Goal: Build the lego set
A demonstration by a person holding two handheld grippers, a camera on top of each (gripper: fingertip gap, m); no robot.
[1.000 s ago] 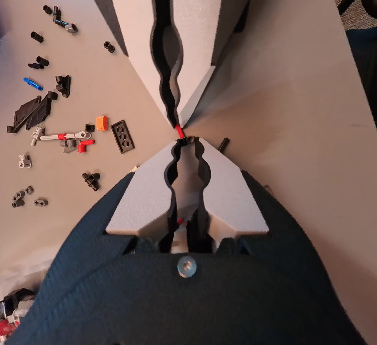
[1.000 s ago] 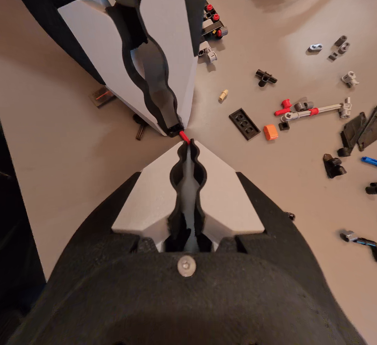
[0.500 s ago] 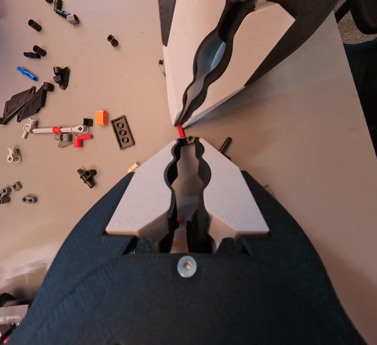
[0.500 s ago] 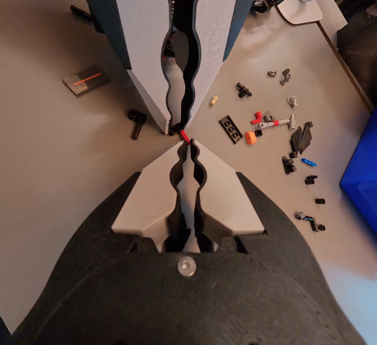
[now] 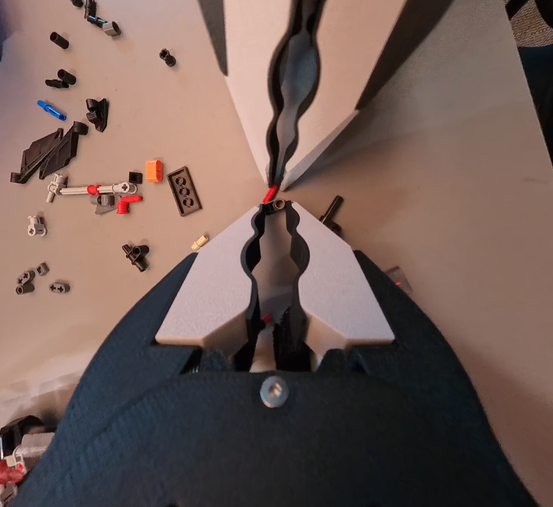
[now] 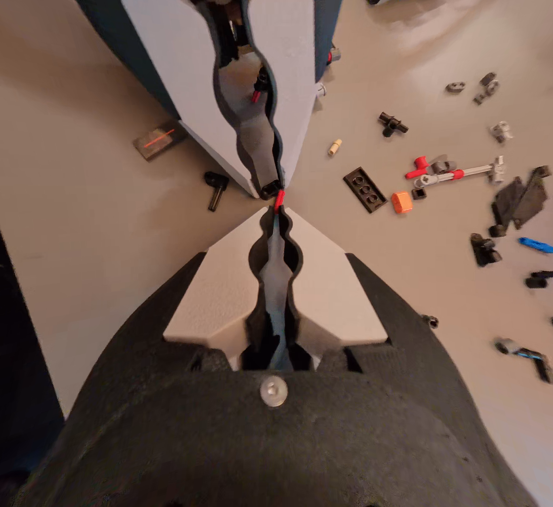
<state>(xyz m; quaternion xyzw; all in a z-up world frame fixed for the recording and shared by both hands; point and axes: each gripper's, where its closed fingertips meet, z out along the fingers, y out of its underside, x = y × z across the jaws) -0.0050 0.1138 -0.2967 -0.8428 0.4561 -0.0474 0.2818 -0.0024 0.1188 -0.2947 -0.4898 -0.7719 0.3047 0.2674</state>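
My left gripper [image 5: 275, 208] is shut on a small black connector [image 5: 276, 204] at its tips, above the table. My right gripper [image 6: 278, 210] is shut on a short red pin [image 6: 279, 198]. The two grippers meet tip to tip. The pin's free end touches the connector [image 6: 270, 188] beside its round hole. In the left wrist view the right gripper [image 5: 276, 182] comes down from the top with the red pin [image 5: 269, 194]. In the right wrist view the left gripper [image 6: 269, 191] comes down from the top.
Loose pieces lie on the beige table [image 5: 419, 223]: a black studded plate [image 5: 184, 191], an orange piece [image 5: 154, 171], a grey axle assembly [image 5: 92, 190], black panels [image 5: 48, 154], a tan pin [image 5: 200, 242]. A dark tile [image 6: 158, 140] and a black pin [image 6: 216, 190] lie by the left gripper. My two grippers' fingertips are within a few centimetres of each other. The black studded plate [image 5: 184, 191] is about 6 cm from both grippers' fingertips. Seen from the right wrist view [image 6: 364, 189] as well.
The right gripper has swung from a tilt to nearly straight opposite the left gripper. The red pin now leans the other way, still at the connector. Both grips are unchanged.
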